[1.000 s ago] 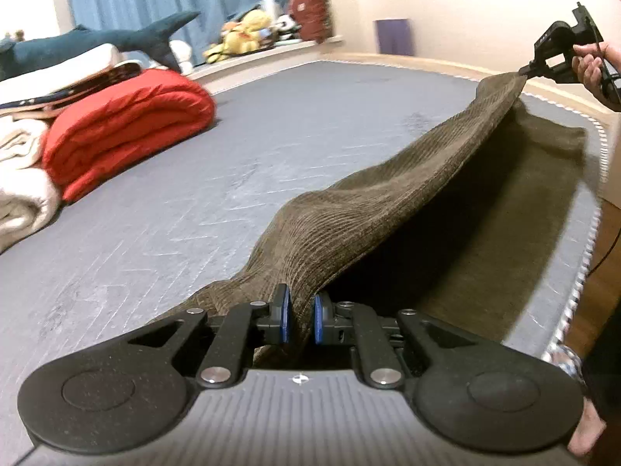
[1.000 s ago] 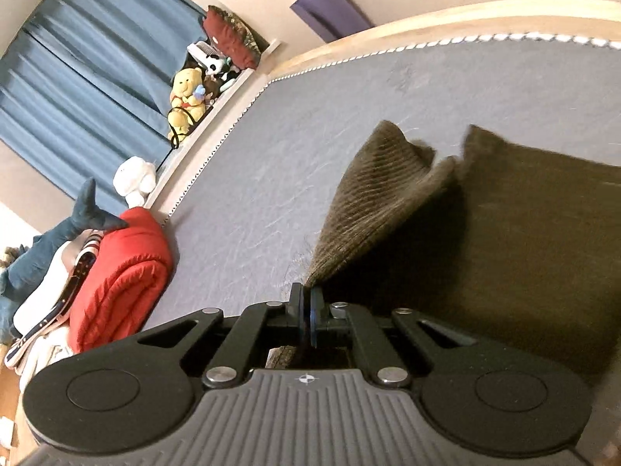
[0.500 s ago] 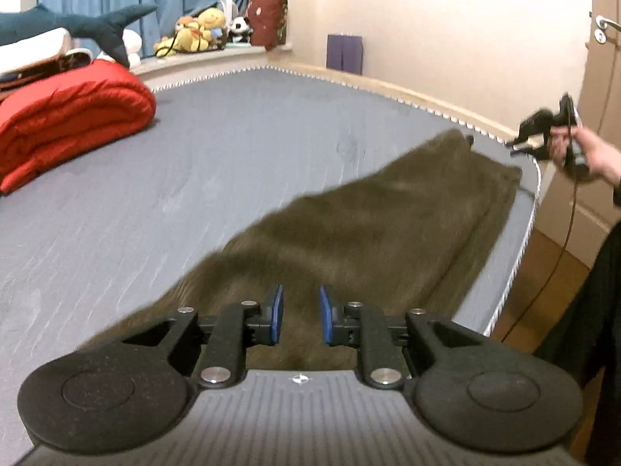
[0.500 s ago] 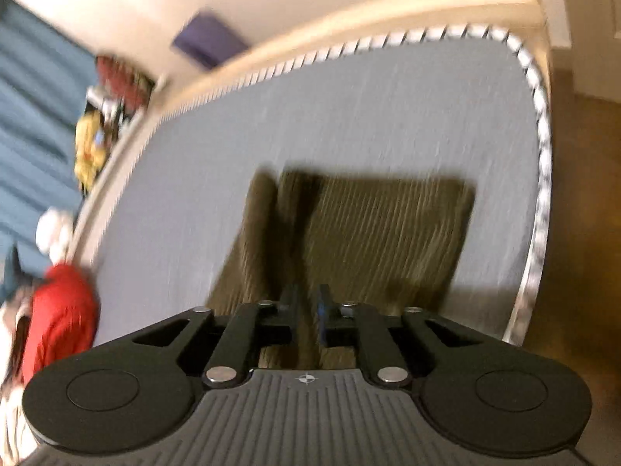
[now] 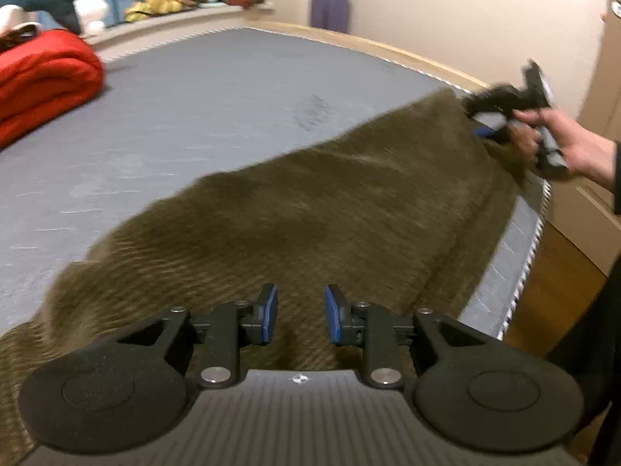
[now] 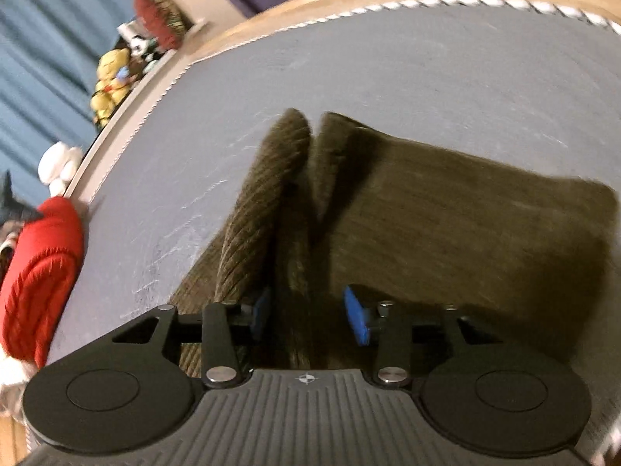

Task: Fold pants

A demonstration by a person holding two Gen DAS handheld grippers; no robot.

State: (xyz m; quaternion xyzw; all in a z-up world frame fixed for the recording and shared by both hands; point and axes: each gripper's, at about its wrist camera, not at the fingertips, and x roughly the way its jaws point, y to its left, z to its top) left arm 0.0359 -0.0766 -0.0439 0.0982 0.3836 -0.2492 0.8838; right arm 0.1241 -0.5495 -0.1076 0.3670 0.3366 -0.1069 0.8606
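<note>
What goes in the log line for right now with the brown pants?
stage: fold laid | brown corduroy pants: lying on grey mattress | left gripper: opening, nothing clamped | right gripper: opening, cloth between jaws

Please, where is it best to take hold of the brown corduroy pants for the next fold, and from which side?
Probably the end of the pants nearest the left gripper, whose jaws are opening over it. Come from the mattress edge: the cloth lies flat, so pinch its border.
</note>
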